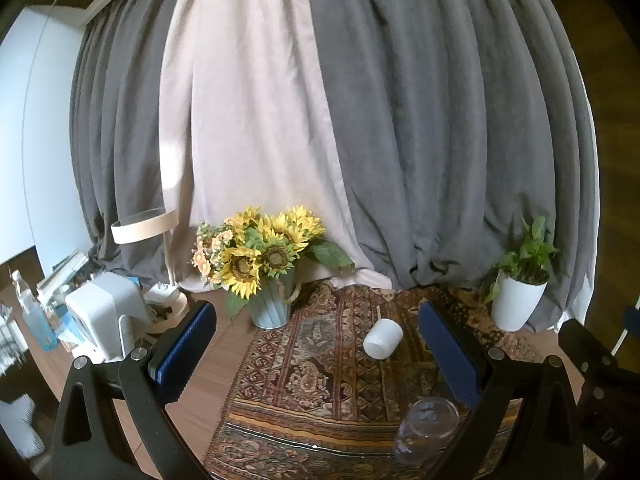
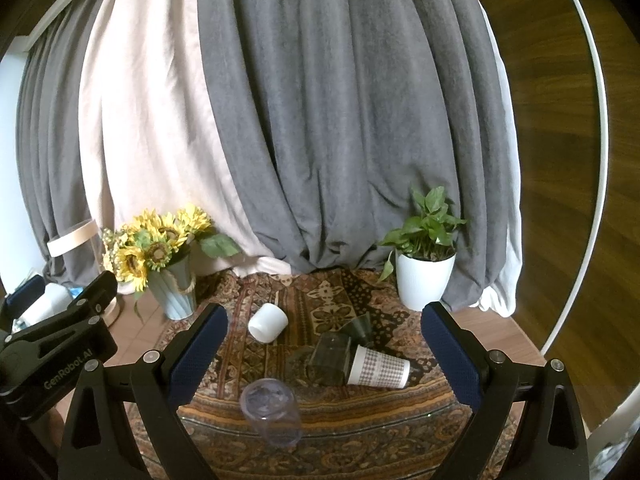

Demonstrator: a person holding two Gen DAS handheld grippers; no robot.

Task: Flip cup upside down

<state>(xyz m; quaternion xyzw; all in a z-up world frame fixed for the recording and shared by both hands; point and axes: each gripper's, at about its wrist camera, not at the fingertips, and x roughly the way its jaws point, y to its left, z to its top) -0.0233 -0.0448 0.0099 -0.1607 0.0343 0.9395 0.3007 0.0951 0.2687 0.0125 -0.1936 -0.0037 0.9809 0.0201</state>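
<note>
Both pairs of fingers are spread wide and hold nothing: the left gripper [image 1: 316, 344] and the right gripper [image 2: 324, 344] hover above the patterned rug [image 2: 332, 424] on the surface. Low in the right view, a clear plastic cup [image 2: 272, 412] stands mouth up. Past it, right of center, a checked paper cup [image 2: 378, 368] and a dark glass [image 2: 330, 358] lie tipped over, touching. Farther back, left of center, a white cup [image 2: 267, 323] lies on its side. Sunflowers [image 2: 160, 250] and a potted plant [image 2: 426, 280] stand against the curtain [image 2: 320, 120].
</note>
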